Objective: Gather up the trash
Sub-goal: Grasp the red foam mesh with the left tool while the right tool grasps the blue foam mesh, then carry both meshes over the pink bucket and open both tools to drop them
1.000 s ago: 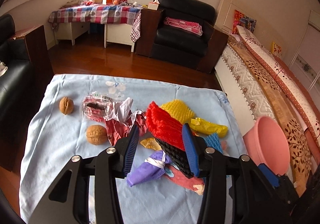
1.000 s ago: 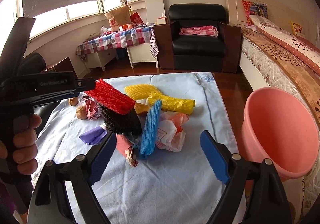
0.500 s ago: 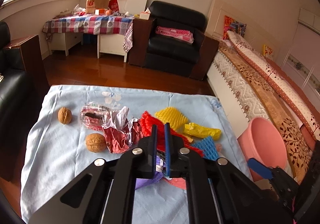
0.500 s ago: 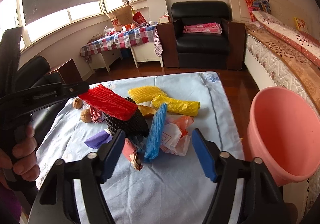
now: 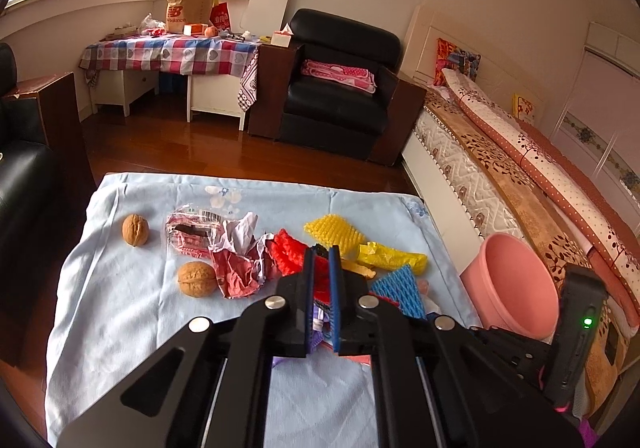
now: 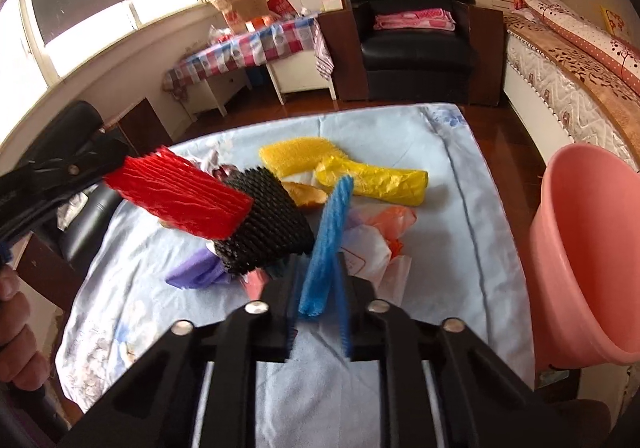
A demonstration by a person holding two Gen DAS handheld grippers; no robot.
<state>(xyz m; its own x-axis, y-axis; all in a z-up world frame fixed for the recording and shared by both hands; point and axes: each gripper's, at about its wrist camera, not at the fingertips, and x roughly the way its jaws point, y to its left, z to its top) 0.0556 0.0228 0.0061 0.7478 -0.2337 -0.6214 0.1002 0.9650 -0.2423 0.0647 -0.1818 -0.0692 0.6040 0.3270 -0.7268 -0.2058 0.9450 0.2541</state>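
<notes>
Trash lies on a table under a light blue cloth (image 5: 120, 308). My left gripper (image 5: 321, 280) is shut on a red foam net (image 5: 286, 256), held above the table; the net shows in the right wrist view (image 6: 180, 193) with a black foam net (image 6: 264, 224) stuck under it. My right gripper (image 6: 318, 304) is shut on a blue foam net (image 6: 326, 244), which also shows in the left wrist view (image 5: 398, 290). A pink bucket (image 6: 592, 248) stands at the table's right edge; it also shows in the left wrist view (image 5: 510, 284).
Two walnuts (image 5: 135, 230) (image 5: 197, 279), crumpled wrappers (image 5: 236, 248), a yellow foam net (image 5: 334, 230), a yellow bag (image 6: 372, 179), a purple wrapper (image 6: 192, 272) and a white-orange bag (image 6: 376, 244) lie on the cloth. A bed (image 5: 520, 167) runs along the right. A black armchair (image 5: 340, 87) stands behind.
My left gripper closed on the red foam net and lifted it with the black net. My right gripper moved forward and closed on the blue foam net.
</notes>
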